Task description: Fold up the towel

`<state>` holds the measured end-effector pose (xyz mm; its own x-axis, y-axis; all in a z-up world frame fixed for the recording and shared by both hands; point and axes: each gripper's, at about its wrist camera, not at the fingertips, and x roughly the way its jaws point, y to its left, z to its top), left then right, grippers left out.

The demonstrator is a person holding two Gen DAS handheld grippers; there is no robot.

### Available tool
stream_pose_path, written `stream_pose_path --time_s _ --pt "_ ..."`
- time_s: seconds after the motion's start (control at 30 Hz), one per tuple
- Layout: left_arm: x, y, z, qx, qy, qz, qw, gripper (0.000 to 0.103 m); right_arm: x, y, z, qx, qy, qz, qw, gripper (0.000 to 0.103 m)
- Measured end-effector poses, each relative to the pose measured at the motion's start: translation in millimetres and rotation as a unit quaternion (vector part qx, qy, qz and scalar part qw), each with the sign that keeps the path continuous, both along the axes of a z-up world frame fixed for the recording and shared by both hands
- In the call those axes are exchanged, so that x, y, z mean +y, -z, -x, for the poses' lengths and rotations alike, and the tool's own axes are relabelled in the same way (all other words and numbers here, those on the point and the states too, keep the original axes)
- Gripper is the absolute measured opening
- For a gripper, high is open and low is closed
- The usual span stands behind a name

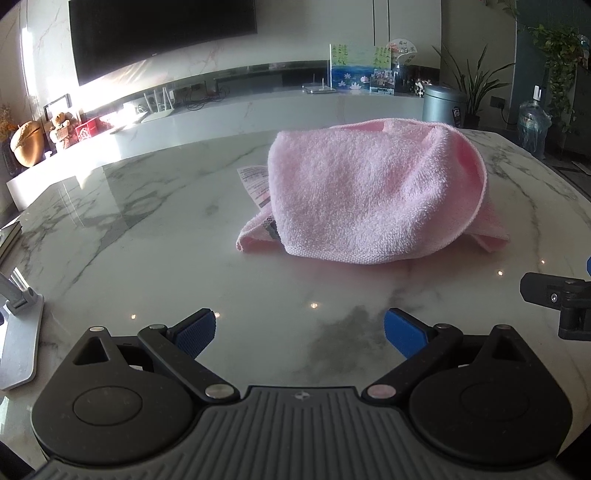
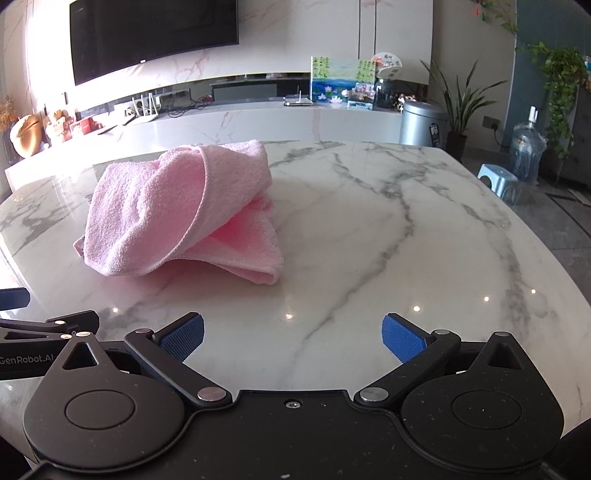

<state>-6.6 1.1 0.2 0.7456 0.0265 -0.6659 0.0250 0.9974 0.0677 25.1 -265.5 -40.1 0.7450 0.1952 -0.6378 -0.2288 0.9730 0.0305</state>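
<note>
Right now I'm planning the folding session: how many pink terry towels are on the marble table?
1. The pink terry towel lies loosely bunched on the white marble table, ahead of both open grippers. Its folds could hide a second.

I'm seeing a marble table [image 2: 406, 229], a wall-mounted TV [image 2: 151, 33], a silver bin [image 2: 421, 123] and a water jug [image 2: 526, 151] sitting beyond.
</note>
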Motion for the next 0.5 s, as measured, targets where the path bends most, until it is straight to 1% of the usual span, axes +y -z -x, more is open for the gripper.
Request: stream_pose_path --time_s 0.5 --pt "-0.3 -1.0 1.1 -0.006 -0.006 -0.007 0.9999 0.099 0.7 2.3 -0.3 0.004 0.001 0.006 1.0 0.103"
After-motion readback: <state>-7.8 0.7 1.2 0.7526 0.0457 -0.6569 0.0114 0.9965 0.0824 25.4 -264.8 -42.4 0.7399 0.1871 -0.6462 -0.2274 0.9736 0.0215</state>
